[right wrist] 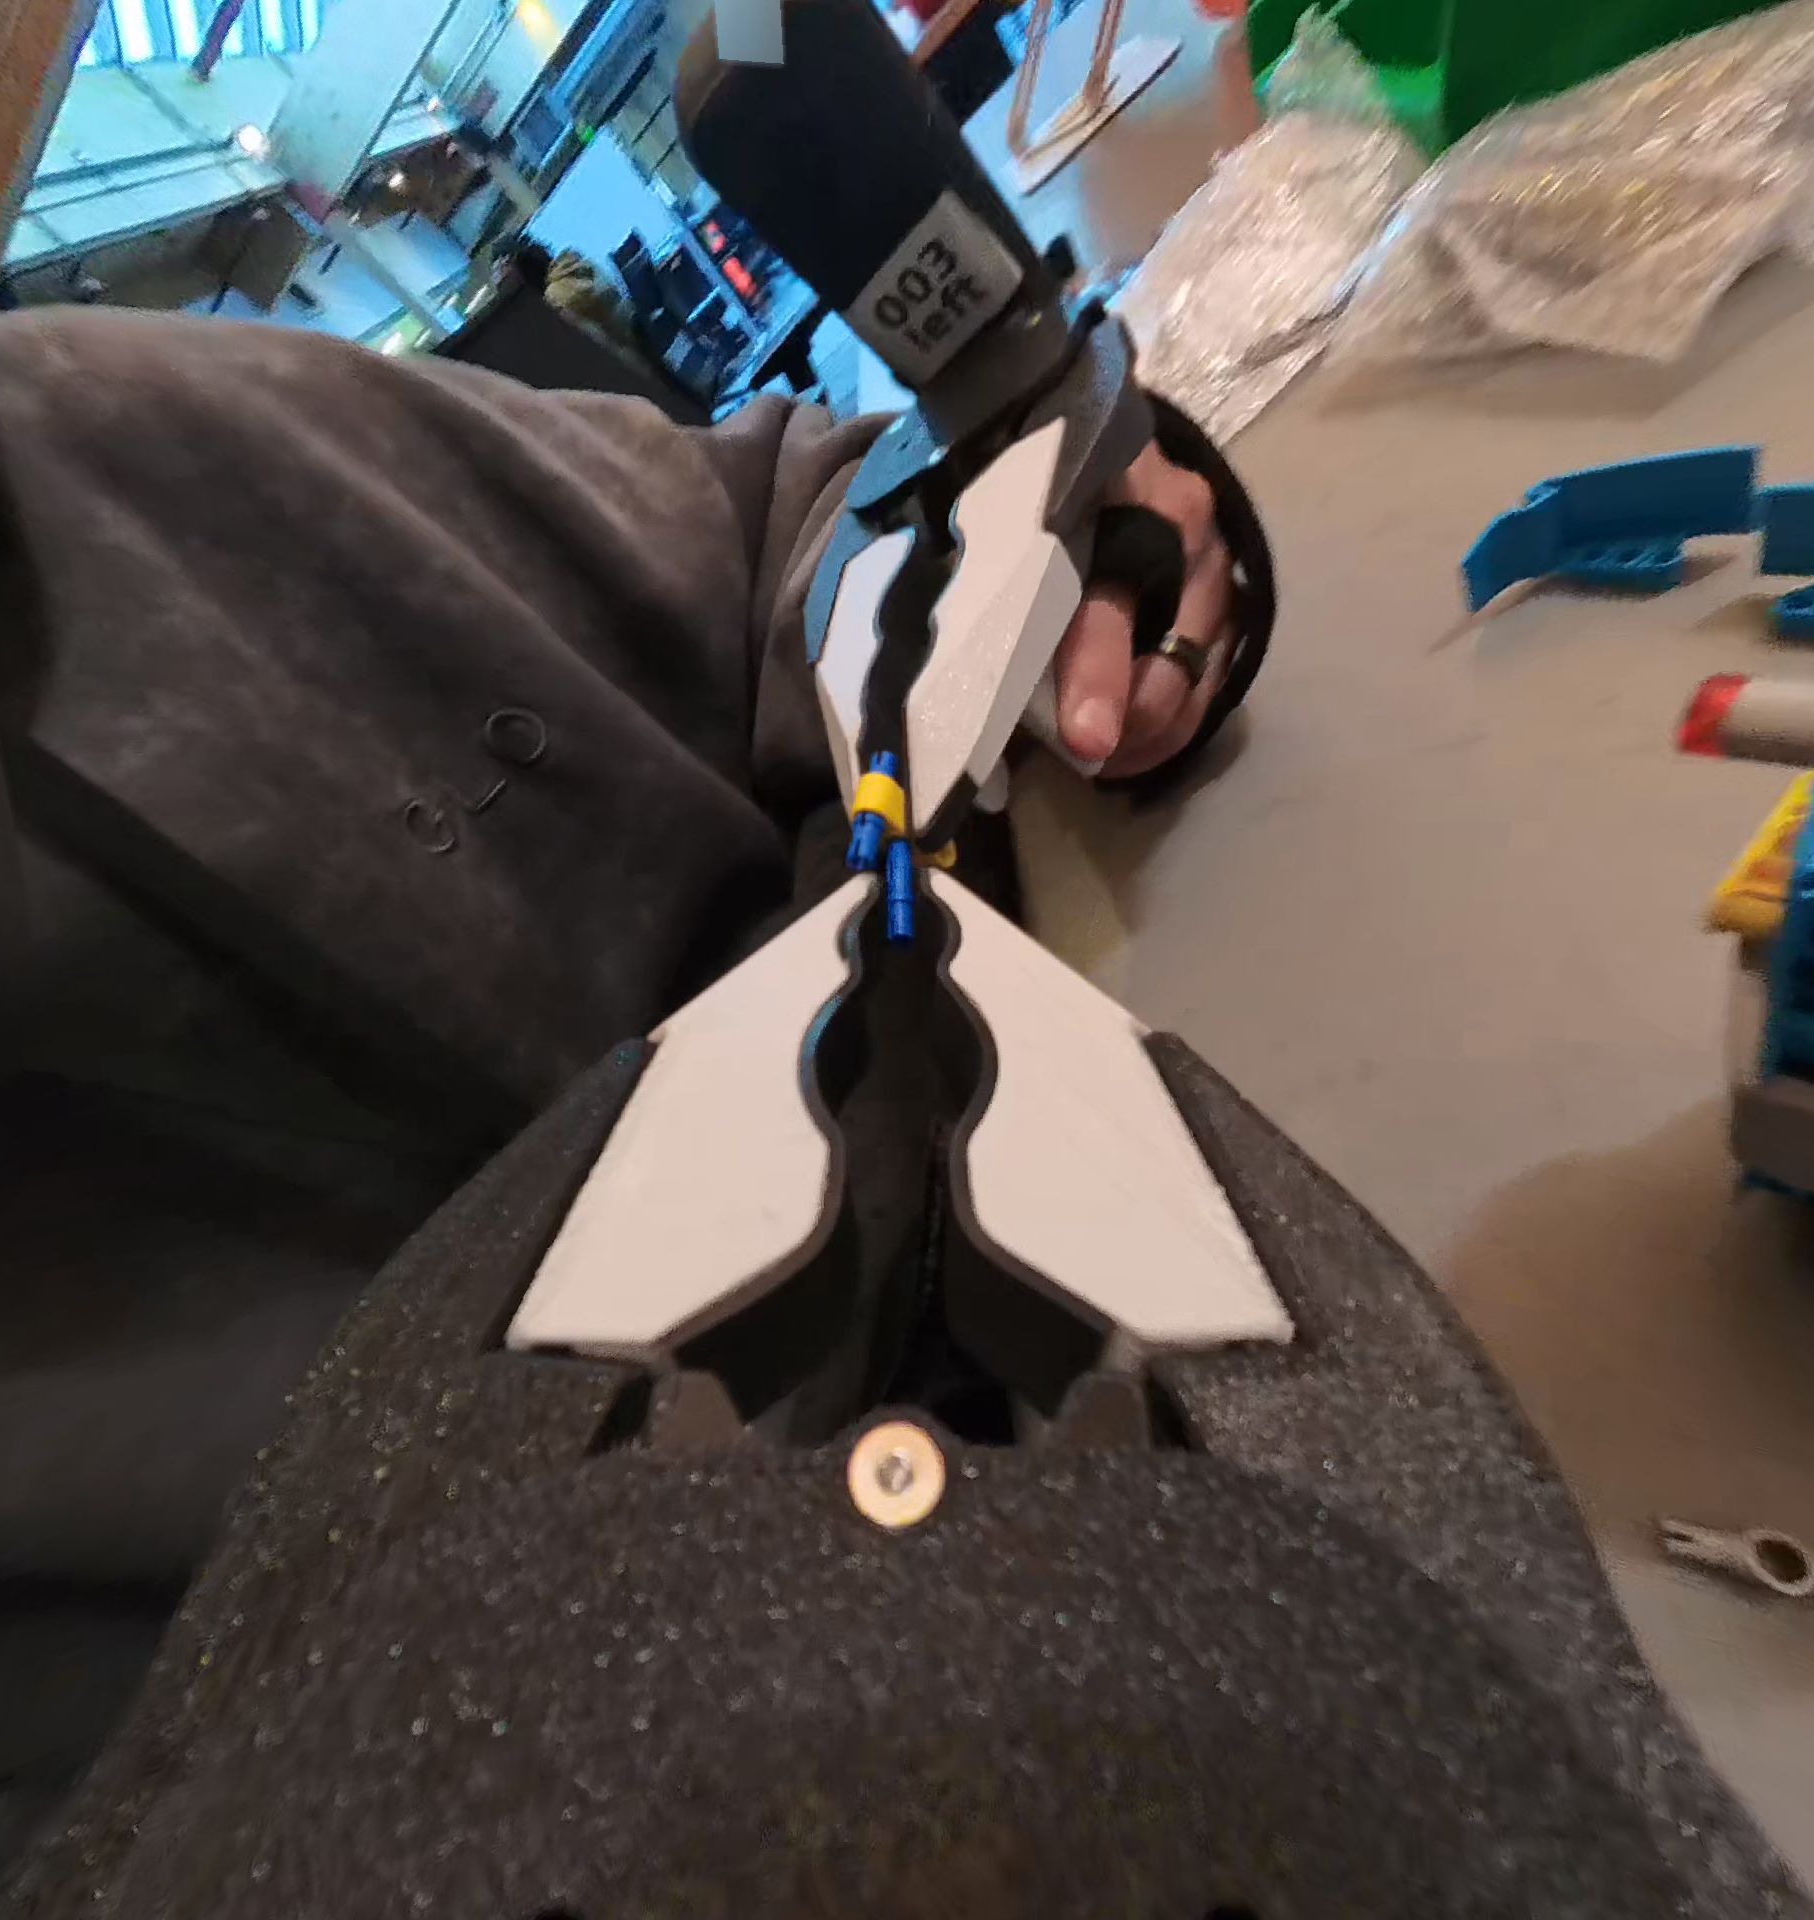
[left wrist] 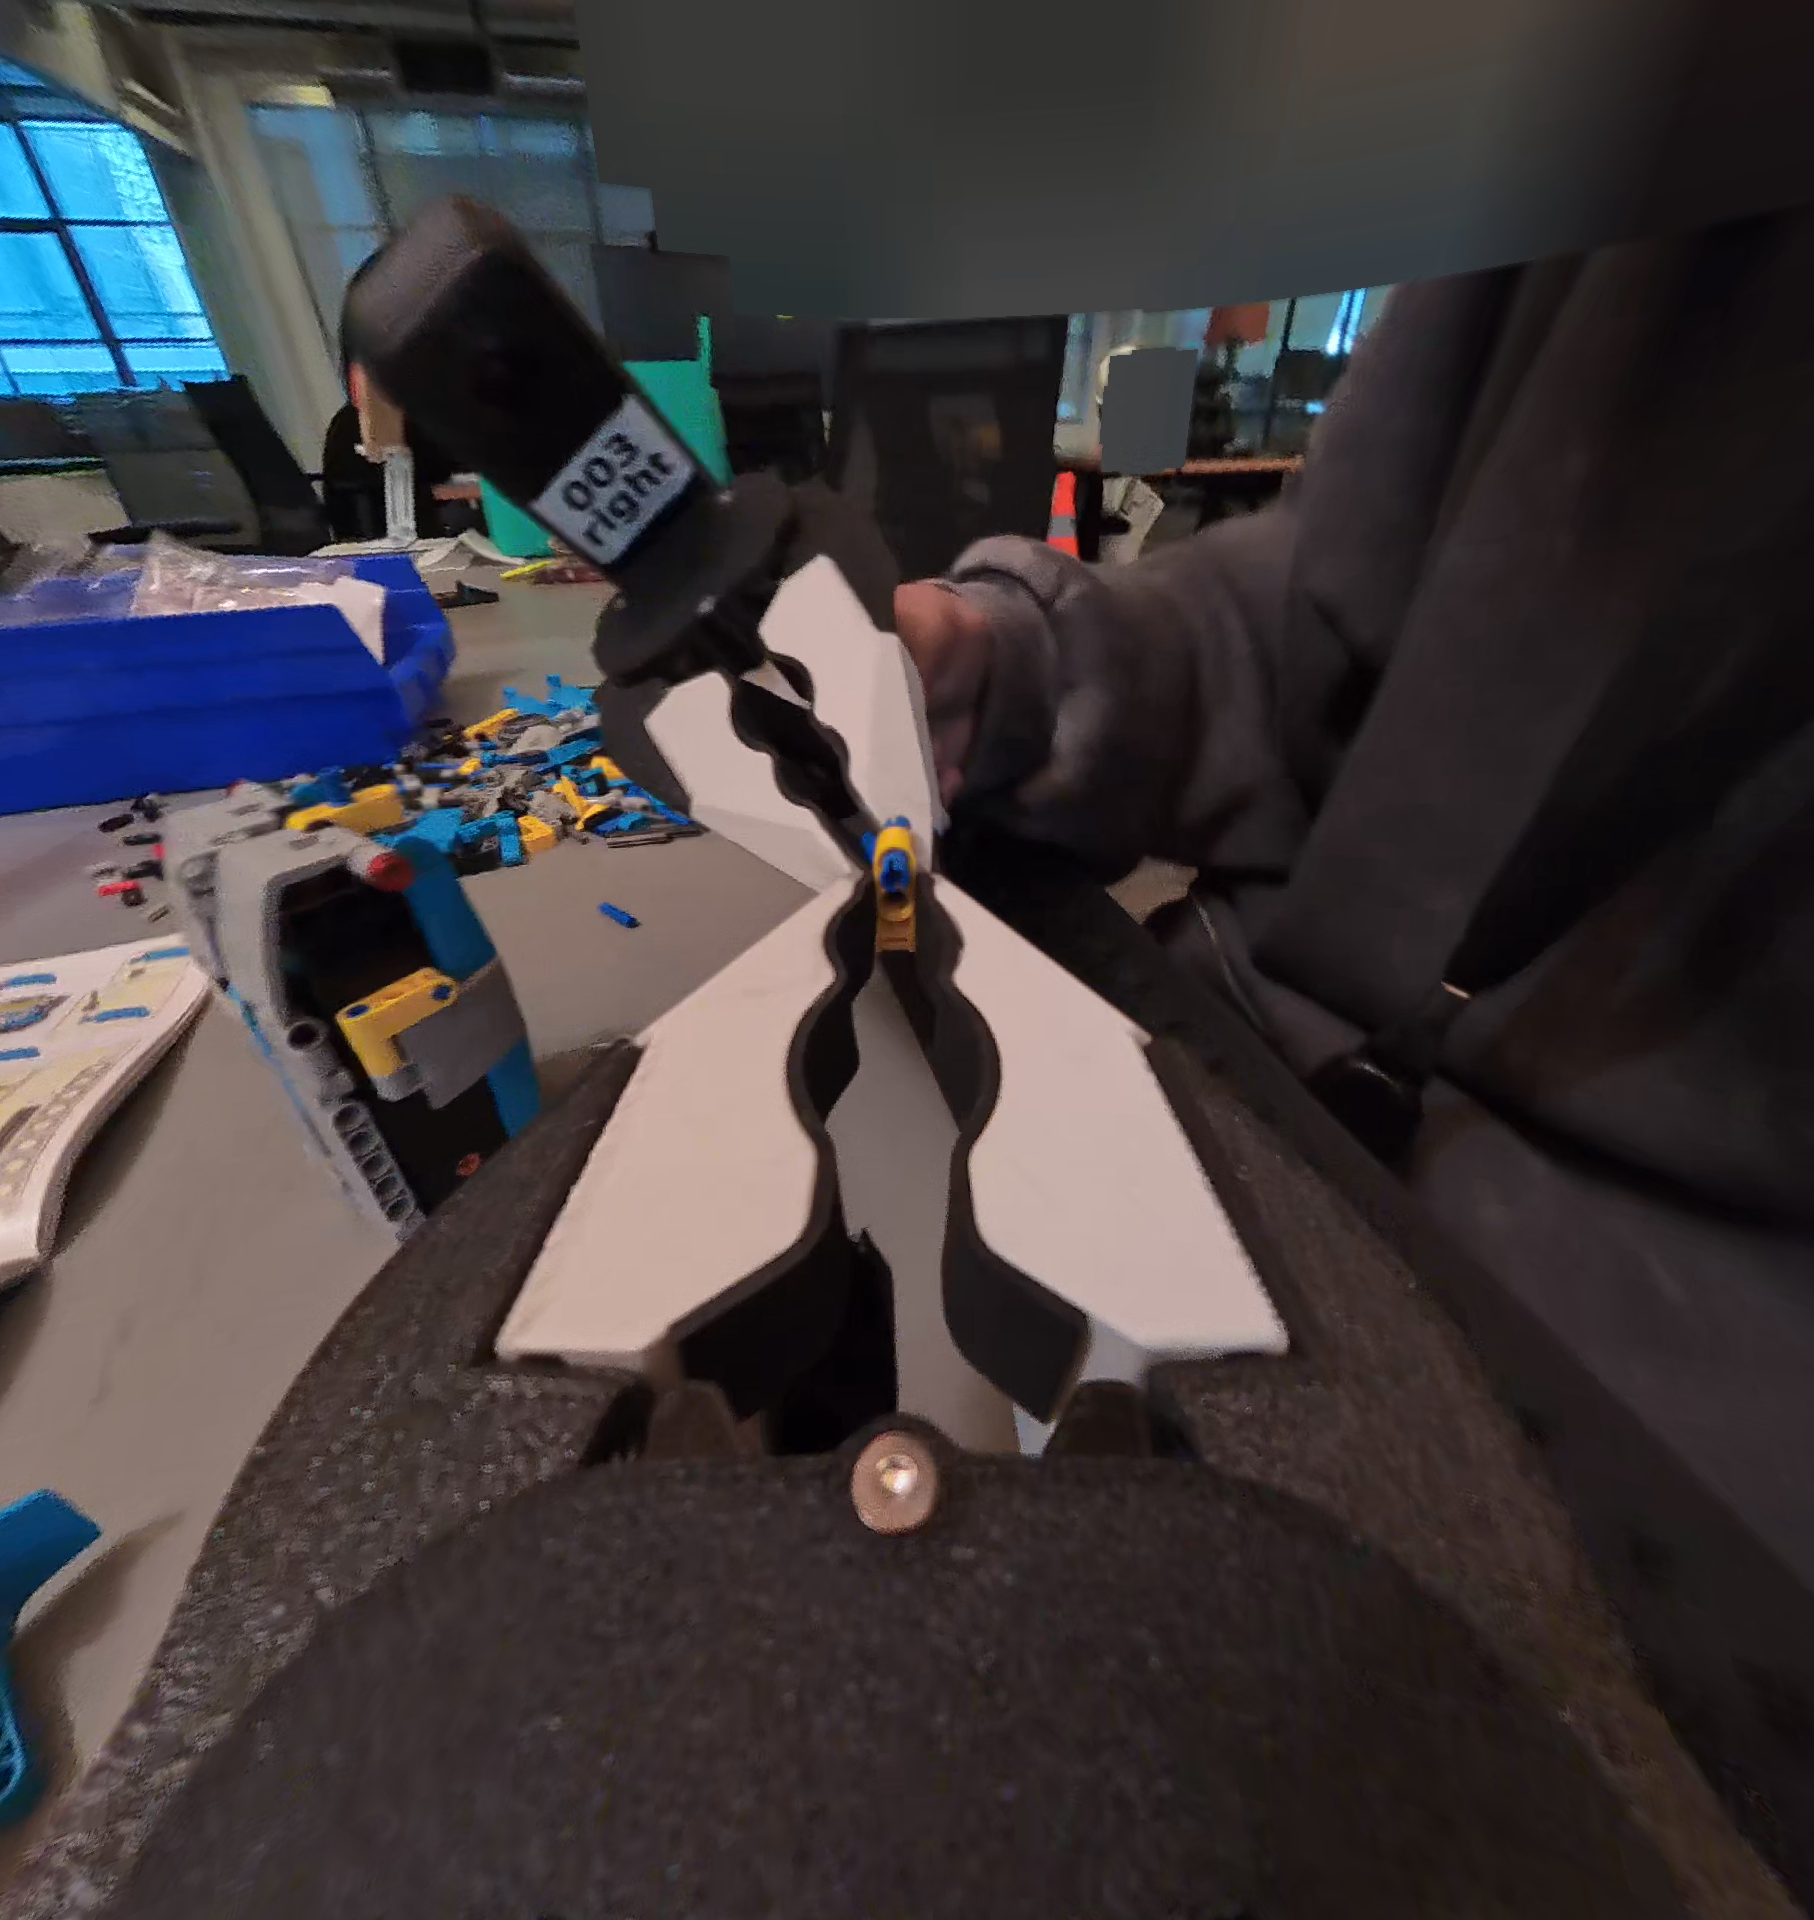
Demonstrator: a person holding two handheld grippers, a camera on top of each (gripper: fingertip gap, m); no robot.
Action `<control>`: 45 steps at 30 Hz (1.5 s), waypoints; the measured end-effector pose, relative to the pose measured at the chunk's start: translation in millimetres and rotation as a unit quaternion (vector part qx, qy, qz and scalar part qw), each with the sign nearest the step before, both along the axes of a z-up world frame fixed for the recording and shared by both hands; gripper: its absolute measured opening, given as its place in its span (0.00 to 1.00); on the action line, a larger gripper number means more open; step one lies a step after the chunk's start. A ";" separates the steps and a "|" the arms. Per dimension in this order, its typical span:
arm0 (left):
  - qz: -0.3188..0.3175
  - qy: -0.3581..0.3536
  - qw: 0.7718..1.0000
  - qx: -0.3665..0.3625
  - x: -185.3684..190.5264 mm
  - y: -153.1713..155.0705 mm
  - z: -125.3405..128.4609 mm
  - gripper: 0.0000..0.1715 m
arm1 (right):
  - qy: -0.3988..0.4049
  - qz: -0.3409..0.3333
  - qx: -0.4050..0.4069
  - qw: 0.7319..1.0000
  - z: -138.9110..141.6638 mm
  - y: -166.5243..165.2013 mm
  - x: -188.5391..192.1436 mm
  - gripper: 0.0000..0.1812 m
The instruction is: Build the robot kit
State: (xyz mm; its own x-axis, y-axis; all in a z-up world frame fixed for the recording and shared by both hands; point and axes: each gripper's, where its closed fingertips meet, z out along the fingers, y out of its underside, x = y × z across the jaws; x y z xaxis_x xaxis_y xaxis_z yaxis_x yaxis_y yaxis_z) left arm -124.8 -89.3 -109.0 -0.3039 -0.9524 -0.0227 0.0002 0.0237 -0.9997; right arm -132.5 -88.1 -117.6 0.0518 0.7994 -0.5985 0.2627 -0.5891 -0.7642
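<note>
In the left wrist view my left gripper (left wrist: 895,896) is shut on a small yellow connector (left wrist: 895,920) with a blue pin (left wrist: 890,860) at its top. My right gripper (left wrist: 879,821) comes down from the upper left and meets it tip to tip. In the right wrist view my right gripper (right wrist: 898,896) is shut on a blue pin (right wrist: 899,902). The left gripper (right wrist: 882,795) points down at it with the yellow connector (right wrist: 875,800), which has another blue pin (right wrist: 860,837) through it. The two pieces touch, held in the air in front of a person's dark sweatshirt (right wrist: 311,727).
On the grey table (left wrist: 207,1299) stand a part-built grey, blue and yellow model (left wrist: 363,1018), a pile of loose pieces (left wrist: 529,779), a blue bin (left wrist: 155,686) and an open booklet (left wrist: 41,1060). Blue curved parts (right wrist: 1609,530), plastic bags (right wrist: 1505,208) and a grey tool (right wrist: 1765,1558) lie to the right. Less than 4 cm separates the two grippers' tips.
</note>
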 end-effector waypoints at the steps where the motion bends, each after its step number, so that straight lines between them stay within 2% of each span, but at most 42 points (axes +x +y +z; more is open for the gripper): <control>1: 0.005 -0.004 1.000 0.007 0.5 -0.9 0.8 0.04 | 0.006 0.004 0.003 1.000 1.2 -1.5 0.1 0.02; 3: 0.020 -0.005 1.000 0.008 0.9 5.0 1.3 0.04 | 0.019 -0.017 0.000 1.000 2.7 5.1 -0.2 0.01; 7: 0.025 0.000 0.999 0.025 1.6 4.7 -1.8 0.04 | 0.008 -0.014 0.006 1.000 -1.0 4.5 0.6 0.01; 12: 0.042 0.003 0.998 -0.052 1.9 23.5 2.1 0.04 | -0.008 -0.066 0.048 0.997 1.2 23.5 3.2 0.03; 14: 0.042 -0.003 0.996 -0.077 0.1 27.3 4.8 0.04 | -0.020 -0.088 0.075 0.993 1.2 31.1 7.3 0.07; 21: 0.041 -0.007 0.993 -0.112 -1.6 33.3 7.0 0.04 | -0.013 -0.111 0.122 0.986 8.9 37.2 11.7 0.07; 24: 0.041 -0.007 0.993 -0.112 -1.4 33.3 6.8 0.04 | -0.030 -0.107 0.138 0.984 4.1 35.2 9.3 0.02; 28: 0.042 -0.007 0.993 -0.110 -1.3 33.2 6.9 0.04 | -0.020 -0.113 0.148 0.982 8.3 35.9 9.1 0.02; 32: 0.039 -0.005 0.993 -0.107 -1.2 31.8 6.3 0.04 | -0.014 -0.113 0.130 0.985 6.2 36.7 8.7 0.07; 37: 0.040 -0.005 0.993 -0.111 -1.2 33.0 6.2 0.04 | -0.008 -0.111 0.133 0.985 8.7 35.5 9.5 0.03; 45: 0.042 -0.005 0.994 -0.104 -0.6 31.7 5.5 0.04 | -0.008 -0.110 0.139 0.984 6.7 33.6 4.3 0.02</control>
State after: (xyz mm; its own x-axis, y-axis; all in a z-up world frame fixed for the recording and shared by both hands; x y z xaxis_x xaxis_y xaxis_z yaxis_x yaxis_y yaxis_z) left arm -125.4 -57.6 -103.5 -0.2244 -0.9585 0.1756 0.0168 -0.1840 -0.9828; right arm -128.2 -54.5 -110.9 0.2482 0.9007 -0.3564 0.1652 -0.4019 -0.9007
